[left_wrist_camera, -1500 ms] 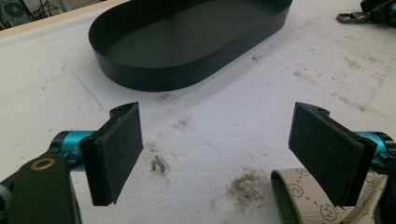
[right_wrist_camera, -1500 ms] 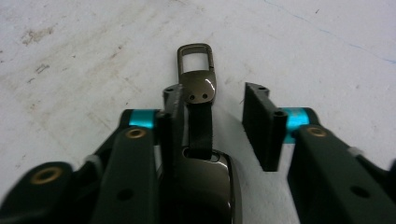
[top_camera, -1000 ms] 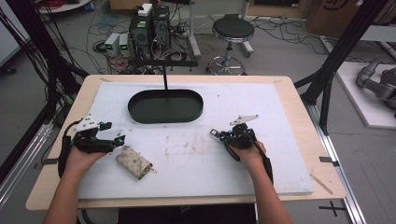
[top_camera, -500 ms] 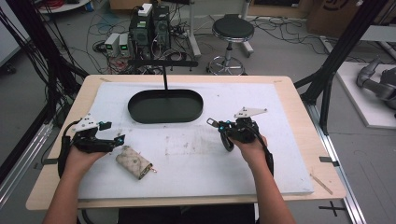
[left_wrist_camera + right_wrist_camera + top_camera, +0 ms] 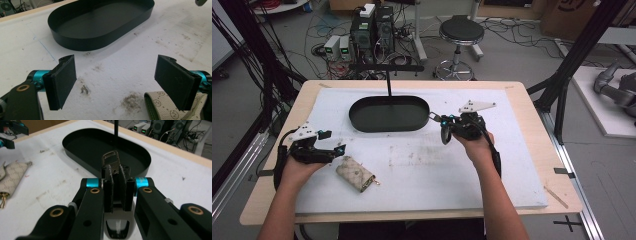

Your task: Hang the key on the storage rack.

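High view first, from its left side: the left gripper (image 5: 319, 150) rests low on the white table cover (image 5: 422, 170), held in the person's left hand (image 5: 297, 167). Left gripper view shows its two black jaws standing wide apart with bare, stained cover between them and nothing in their grasp. Just beside that gripper lies a beige patterned key pouch (image 5: 356, 173), flat on the cover, with a small brass ring at its near-right end; in the left gripper view a corner of the pouch (image 5: 162, 107) shows partly behind the right-hand jaw.

Farther back, near the middle of the table, sits a black oval tray (image 5: 362, 122), its floor bare.

To the right, the right gripper (image 5: 443, 131) is held off the tray's right end. Right gripper view shows its jaws pressed together on a small brass clasp (image 5: 111, 160), whose loop sticks out past the jaw tips toward the tray (image 5: 140, 152).
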Demonstrator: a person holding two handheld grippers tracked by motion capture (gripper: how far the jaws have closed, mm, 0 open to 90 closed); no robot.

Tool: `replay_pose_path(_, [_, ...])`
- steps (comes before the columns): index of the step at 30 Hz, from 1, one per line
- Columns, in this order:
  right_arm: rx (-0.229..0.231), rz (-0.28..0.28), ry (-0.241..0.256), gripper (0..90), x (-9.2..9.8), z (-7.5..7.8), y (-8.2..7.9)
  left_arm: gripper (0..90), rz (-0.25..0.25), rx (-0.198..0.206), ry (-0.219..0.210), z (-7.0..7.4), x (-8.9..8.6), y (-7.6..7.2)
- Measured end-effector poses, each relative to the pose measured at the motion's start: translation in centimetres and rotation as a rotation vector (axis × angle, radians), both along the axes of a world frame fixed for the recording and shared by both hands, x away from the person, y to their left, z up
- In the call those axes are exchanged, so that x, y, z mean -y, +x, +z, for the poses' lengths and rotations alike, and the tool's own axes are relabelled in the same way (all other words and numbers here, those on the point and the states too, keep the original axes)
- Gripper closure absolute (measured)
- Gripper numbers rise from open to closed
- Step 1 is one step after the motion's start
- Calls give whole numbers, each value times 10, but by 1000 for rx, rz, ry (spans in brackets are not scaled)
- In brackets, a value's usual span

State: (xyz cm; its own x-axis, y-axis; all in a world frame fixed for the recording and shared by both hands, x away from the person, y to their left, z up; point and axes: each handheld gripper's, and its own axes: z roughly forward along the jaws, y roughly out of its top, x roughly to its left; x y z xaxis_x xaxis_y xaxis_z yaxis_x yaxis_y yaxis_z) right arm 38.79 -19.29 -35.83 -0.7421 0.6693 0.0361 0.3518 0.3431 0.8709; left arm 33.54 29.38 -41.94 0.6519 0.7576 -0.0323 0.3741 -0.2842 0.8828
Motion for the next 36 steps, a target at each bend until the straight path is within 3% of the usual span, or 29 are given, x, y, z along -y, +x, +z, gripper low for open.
replay_pose_path(13, [55, 4, 6, 844, -23, 41, 31, 175, 4, 2, -4, 0, -1, 0])
replay_pose_path(22, [76, -4, 8, 843, -39, 57, 52, 175, 5, 5, -6, 1, -1, 0])
replay_pose_path(36, [71, -41, -13, 843, -57, 71, 87, 175, 5, 4, -6, 1, -2, 1])
